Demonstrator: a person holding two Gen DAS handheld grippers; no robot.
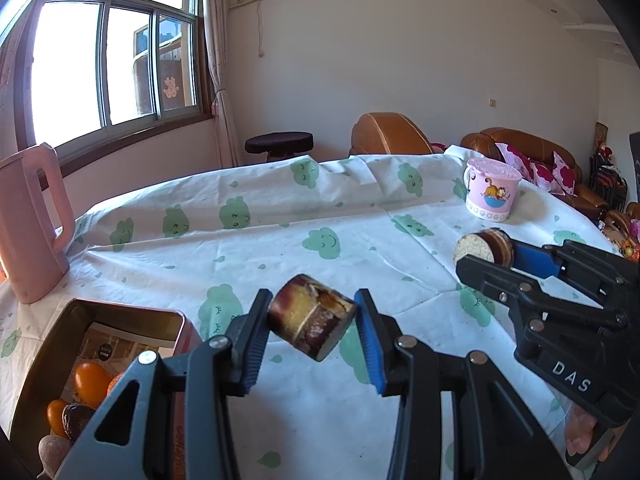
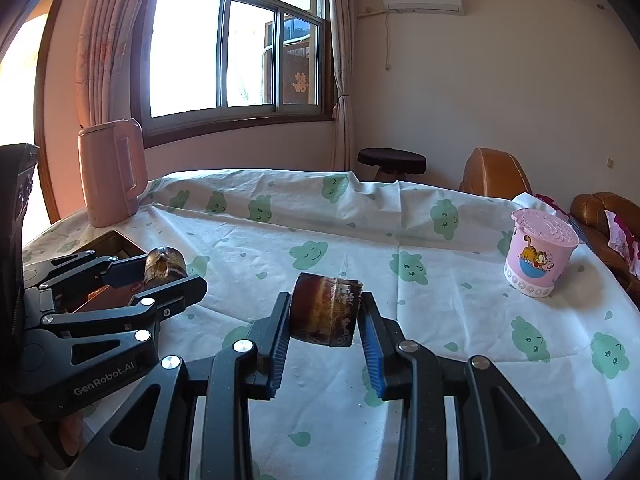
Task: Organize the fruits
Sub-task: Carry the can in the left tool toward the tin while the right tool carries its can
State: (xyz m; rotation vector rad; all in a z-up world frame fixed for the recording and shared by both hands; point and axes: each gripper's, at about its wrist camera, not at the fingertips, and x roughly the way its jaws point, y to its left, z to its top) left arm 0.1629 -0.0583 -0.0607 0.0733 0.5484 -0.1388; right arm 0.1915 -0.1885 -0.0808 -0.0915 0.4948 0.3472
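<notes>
My left gripper [image 1: 312,322] is shut on a short brown sugarcane piece [image 1: 310,322] and holds it above the tablecloth, just right of an open tin box [image 1: 40,360]. The box holds orange fruits [image 1: 92,384] and dark brown ones [image 1: 76,420]. My right gripper [image 2: 324,320] is shut on a second brown sugarcane piece [image 2: 326,312], also held above the table. In the left wrist view the right gripper [image 1: 486,254] shows at the right with its piece [image 1: 484,246]. In the right wrist view the left gripper [image 2: 160,270] shows at the left with its piece [image 2: 164,266].
A pink kettle [image 1: 30,224] stands at the table's left behind the box. A pink cartoon cup [image 1: 490,190] with a lid stands at the far right. The table wears a white cloth with green clouds [image 1: 320,240]. Brown sofas [image 1: 520,148] and a dark stool [image 1: 278,144] lie beyond.
</notes>
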